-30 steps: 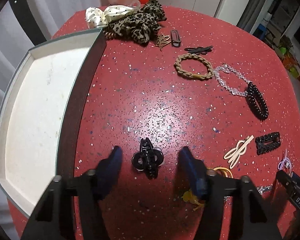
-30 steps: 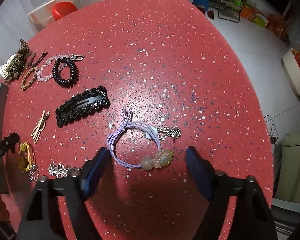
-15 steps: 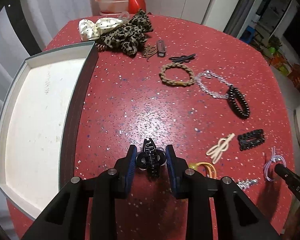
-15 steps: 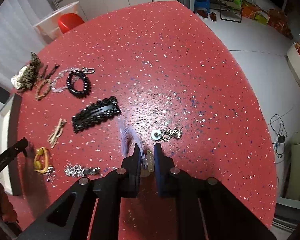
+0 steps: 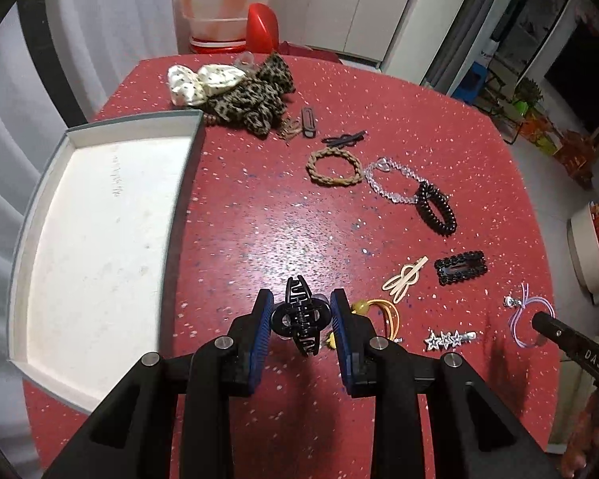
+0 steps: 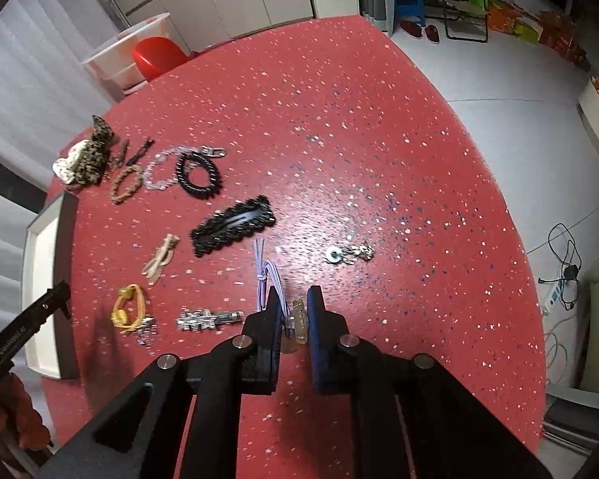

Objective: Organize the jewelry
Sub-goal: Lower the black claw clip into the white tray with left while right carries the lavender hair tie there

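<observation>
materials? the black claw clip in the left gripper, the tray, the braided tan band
Black claw clip: looks like glossy moulded plastic, going by the highlights on its loops, with a coiled spring at the hinge, probably metal. Tray: seems to be matte white card or board with grey-green walls and a scuffed floor. Braided tan band: plaited fibre or elastic cord, dull, no shine.

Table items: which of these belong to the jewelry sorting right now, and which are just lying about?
In the job:
- black claw clip, gripped by the left tool
- lilac hair tie, gripped by the right tool
- white tray
- black beaded barrette, star clip, yellow hair tie, still on the table

Lying about:
- plastic tub
- red lid
</observation>
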Motion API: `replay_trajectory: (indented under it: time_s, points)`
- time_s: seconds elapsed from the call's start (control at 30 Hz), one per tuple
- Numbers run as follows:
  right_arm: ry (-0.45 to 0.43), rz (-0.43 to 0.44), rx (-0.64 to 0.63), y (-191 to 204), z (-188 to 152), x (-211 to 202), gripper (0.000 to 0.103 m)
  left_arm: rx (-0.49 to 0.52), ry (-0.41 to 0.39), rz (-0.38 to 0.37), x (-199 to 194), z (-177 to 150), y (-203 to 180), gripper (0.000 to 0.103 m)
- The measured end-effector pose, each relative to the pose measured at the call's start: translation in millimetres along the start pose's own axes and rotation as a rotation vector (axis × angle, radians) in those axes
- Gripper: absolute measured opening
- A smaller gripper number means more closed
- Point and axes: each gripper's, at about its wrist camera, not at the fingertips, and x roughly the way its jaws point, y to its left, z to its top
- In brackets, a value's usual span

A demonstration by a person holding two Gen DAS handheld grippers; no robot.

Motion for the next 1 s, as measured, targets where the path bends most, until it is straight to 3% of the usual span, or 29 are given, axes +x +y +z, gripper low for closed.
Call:
replay_trajectory:
  time_s: [0.33,1.0]
  points:
    - [-0.018,0.081,-0.090,62.7,12.2,-15.5,0.013,-0.059,-0.051,0.023,-34.2,5.3,50.1,0.031]
    - [-0.002,0.303,-0.359,272.2,32.8,13.7,0.013,-0.174,-0.114,0.119,-50.4,31.0,175.0,0.031]
